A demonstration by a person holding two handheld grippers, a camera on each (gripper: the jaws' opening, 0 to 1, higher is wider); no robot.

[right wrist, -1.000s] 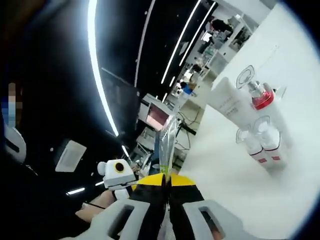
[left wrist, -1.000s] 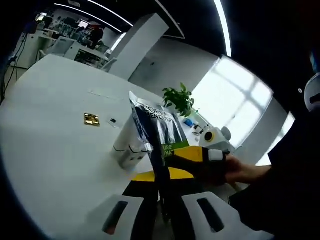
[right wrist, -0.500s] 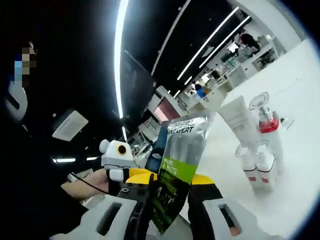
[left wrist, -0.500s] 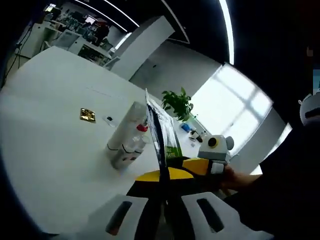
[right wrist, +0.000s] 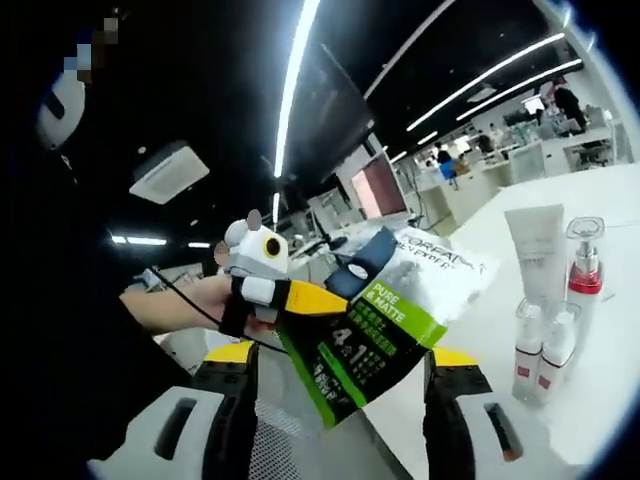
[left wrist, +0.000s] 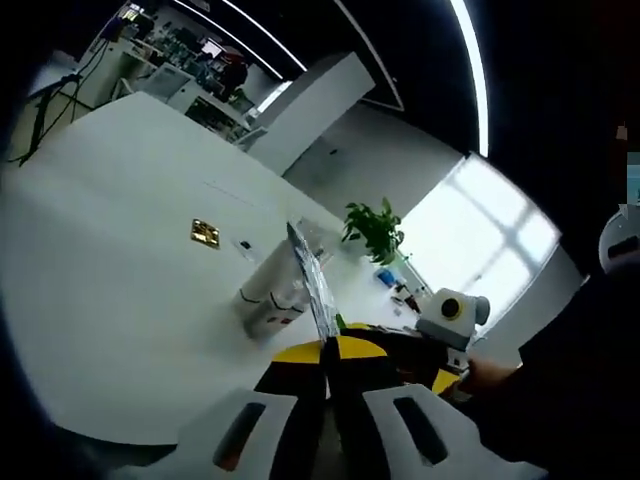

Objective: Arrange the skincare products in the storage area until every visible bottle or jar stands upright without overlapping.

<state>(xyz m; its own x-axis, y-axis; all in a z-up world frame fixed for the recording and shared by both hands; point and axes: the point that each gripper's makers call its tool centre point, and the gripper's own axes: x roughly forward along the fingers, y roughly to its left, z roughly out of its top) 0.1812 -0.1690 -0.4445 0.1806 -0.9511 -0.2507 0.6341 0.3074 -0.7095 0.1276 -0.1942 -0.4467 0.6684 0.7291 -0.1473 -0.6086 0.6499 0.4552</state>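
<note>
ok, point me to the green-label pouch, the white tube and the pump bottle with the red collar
green-label pouch (right wrist: 385, 335), right gripper view, on the green label.
white tube (right wrist: 534, 250), right gripper view, mid body.
pump bottle (right wrist: 583, 285), right gripper view, on its red collar.

A green-and-silver sachet (right wrist: 395, 325) is held aloft, while the tube (right wrist: 536, 250) and bottles (right wrist: 583, 280) stand upright together.

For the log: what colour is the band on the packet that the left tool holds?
Green, with white lettering, on the packet; right gripper view shows it best.

White table (left wrist: 110, 260), potted plant (left wrist: 376, 228) — ceiling light strips (right wrist: 298, 78)
</note>
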